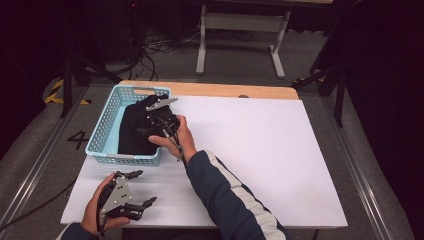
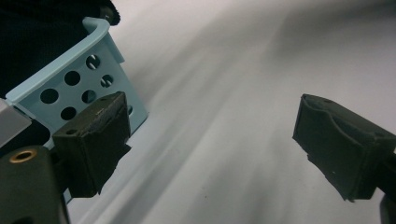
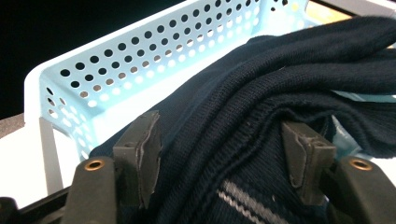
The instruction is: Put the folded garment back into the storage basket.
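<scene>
While your right gripper (image 1: 159, 119) sits over the light blue basket (image 1: 102, 131), its jaws stand partly open astride the dark knit garment (image 3: 261, 116), pads off the fabric. That garment lies bunched inside the basket, spilling at the rim. Lift straight up so no fold snags. Your left gripper (image 1: 141, 189) rests near the basket's front corner, jaws wide, holding nothing; keep it clear.

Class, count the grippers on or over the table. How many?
2. The left gripper hovers near the table's front edge; the right gripper is over the dark clothing in the blue basket.
</scene>
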Motion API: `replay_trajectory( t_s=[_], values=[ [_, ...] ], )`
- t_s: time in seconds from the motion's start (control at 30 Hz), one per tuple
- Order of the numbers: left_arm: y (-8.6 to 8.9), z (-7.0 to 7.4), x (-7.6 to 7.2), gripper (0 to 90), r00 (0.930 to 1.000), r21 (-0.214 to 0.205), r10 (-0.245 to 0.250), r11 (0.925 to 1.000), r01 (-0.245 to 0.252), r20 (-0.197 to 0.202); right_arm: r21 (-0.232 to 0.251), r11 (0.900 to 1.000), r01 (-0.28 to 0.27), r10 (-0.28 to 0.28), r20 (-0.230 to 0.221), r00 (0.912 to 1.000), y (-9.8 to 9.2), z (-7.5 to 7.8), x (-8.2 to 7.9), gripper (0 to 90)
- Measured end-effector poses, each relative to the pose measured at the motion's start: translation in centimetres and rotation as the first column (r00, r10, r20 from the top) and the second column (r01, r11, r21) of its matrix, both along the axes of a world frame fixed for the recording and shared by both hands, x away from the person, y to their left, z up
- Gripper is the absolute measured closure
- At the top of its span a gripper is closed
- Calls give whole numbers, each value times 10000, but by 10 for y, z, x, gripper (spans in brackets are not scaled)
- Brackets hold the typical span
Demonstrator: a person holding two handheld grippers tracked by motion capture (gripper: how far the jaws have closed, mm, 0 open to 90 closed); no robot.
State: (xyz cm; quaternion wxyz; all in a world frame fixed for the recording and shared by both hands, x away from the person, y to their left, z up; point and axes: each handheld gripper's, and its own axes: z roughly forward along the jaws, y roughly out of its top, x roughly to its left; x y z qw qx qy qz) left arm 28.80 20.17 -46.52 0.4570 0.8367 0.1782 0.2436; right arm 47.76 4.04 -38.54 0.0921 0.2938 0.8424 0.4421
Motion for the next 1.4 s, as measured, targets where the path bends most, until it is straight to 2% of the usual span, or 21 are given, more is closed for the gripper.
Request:
replay_trajectory(
  t_s=[0.1, 0.5, 0.57, 0.63, 0.7, 0.77, 1.13, 1.4],
  values=[
    [0, 0, 0, 117, 10000, -21, 19, 10000, -19, 6, -90, 10000, -7, 9, 217, 9998, -3, 1, -3, 363],
    [-1, 0, 0, 117, 10000, 95, 46, 9999, -46, 19, 47, 10000, 24, -26, 527, 9986, -19, 3, -8, 397],
    [-1, 0, 0, 117, 10000, 122, 58, 9999, -58, 33, 132, 9999, 39, -44, 426, 9991, -20, 3, -9, 393],
    [-1, 0, 0, 117, 10000, 109, 58, 9999, -58, 44, 18, 10000, 60, -61, 601, 9982, -22, 4, -10, 392],
    [0, 0, 0, 117, 10000, 93, 67, 9999, -67, 39, 98, 9999, 38, -44, 602, 9982, -24, 5, -11, 391],
    [0, 0, 0, 117, 10000, 104, 67, 9999, -68, 30, -34, 9999, 122, -119, 832, 9965, -27, 7, -13, 386],
    [0, 0, 1, 117, 9999, 93, 136, 9999, -136, -4, 9, 9998, 180, -180, 1060, 9942, -42, 16, -19, 366],
    [0, 0, 1, 117, 9999, 91, 154, 9998, -154, -14, -230, 9996, 160, -128, 1297, 9915, -47, 20, -24, 349]
  ],
)
